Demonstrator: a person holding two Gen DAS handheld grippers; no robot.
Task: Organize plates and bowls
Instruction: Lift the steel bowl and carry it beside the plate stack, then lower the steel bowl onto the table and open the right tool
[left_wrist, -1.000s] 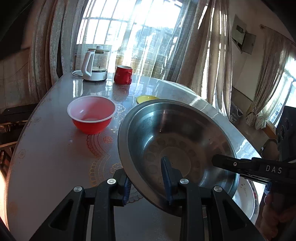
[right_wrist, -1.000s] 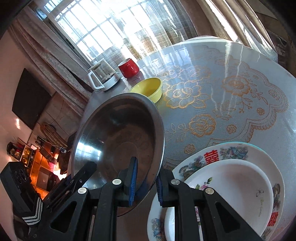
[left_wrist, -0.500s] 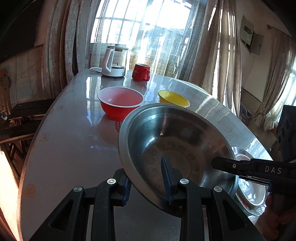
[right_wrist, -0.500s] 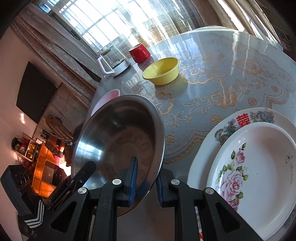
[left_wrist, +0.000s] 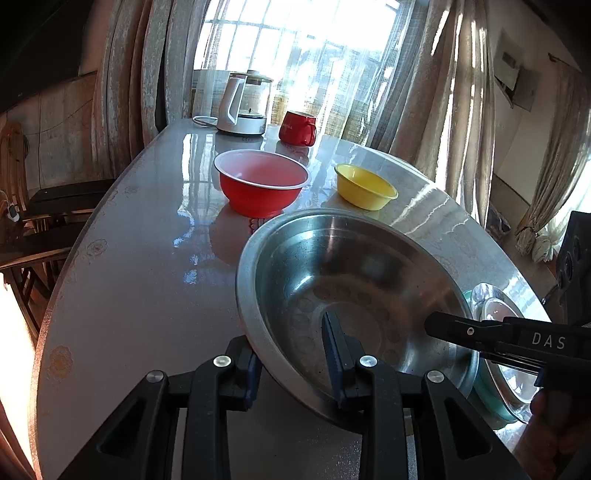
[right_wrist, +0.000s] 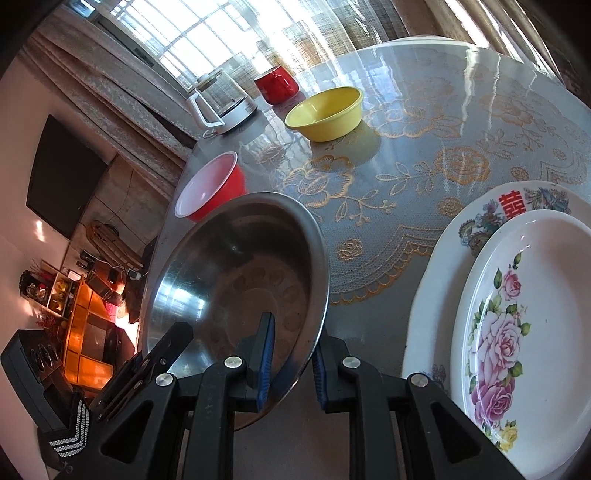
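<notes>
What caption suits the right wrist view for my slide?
Both grippers hold the steel basin by its rim, beside stacked floral plates; red bowl and yellow bowl wait beyond.

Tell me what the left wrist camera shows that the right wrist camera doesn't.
Left wrist only: a hand behind the right gripper, whose jaws have just been opening slightly with the rim of the steel bowl between them. Right wrist only: the printed face of the rose plate, stacked on a larger plate, and a dark wall screen. Both: the steel bowl, red bowl, yellow bowl, red mug, kettle and table.
</notes>
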